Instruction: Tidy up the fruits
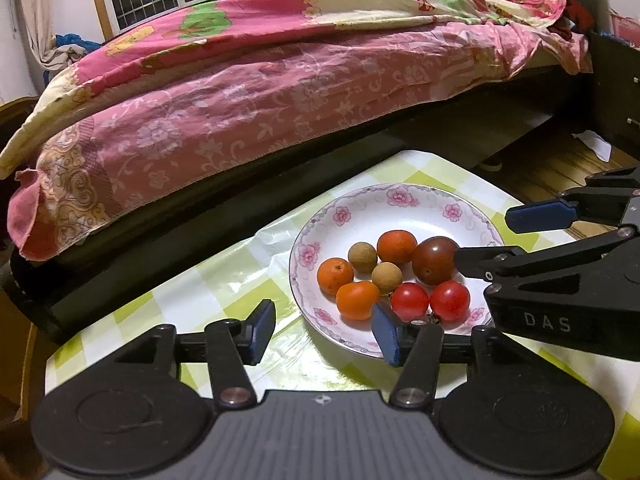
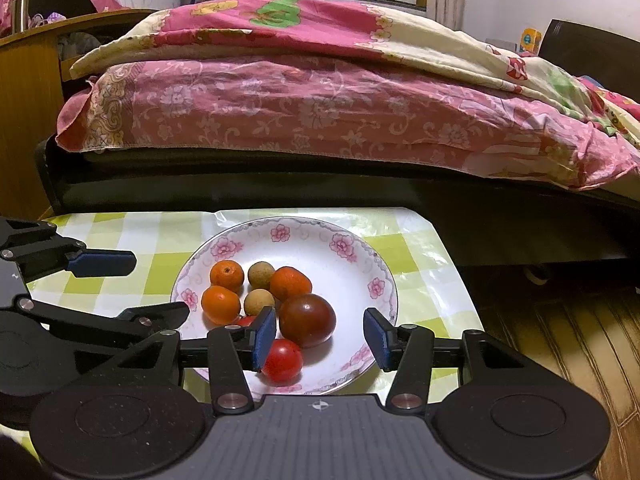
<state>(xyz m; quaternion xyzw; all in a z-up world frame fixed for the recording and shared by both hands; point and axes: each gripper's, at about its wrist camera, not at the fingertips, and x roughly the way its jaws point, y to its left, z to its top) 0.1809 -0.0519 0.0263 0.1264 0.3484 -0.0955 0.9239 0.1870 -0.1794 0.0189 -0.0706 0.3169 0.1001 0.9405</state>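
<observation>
A white floral plate [image 1: 360, 208] [image 2: 304, 236] sits on a green-checked table. It holds three small oranges [image 1: 335, 276] [image 2: 227, 275], two brown longans [image 1: 362, 257] [image 2: 261, 275], a dark brown-red tomato [image 1: 434, 260] [image 2: 307, 320] and two red cherry tomatoes [image 1: 449, 301] [image 2: 282, 360]. My left gripper [image 1: 324, 332] is open and empty at the plate's near-left rim. My right gripper [image 2: 320, 340] is open and empty, its fingers either side of the dark tomato's near edge. In the left wrist view the right gripper [image 1: 500, 240] comes in from the right.
A bed with pink floral covers [image 1: 240, 92] [image 2: 320, 100] stands close behind the table. The table's green-checked cloth [image 1: 224, 280] [image 2: 420, 264] ends at the right, above a wooden floor [image 2: 560, 340]. A wooden cabinet [image 2: 24, 120] stands at the left.
</observation>
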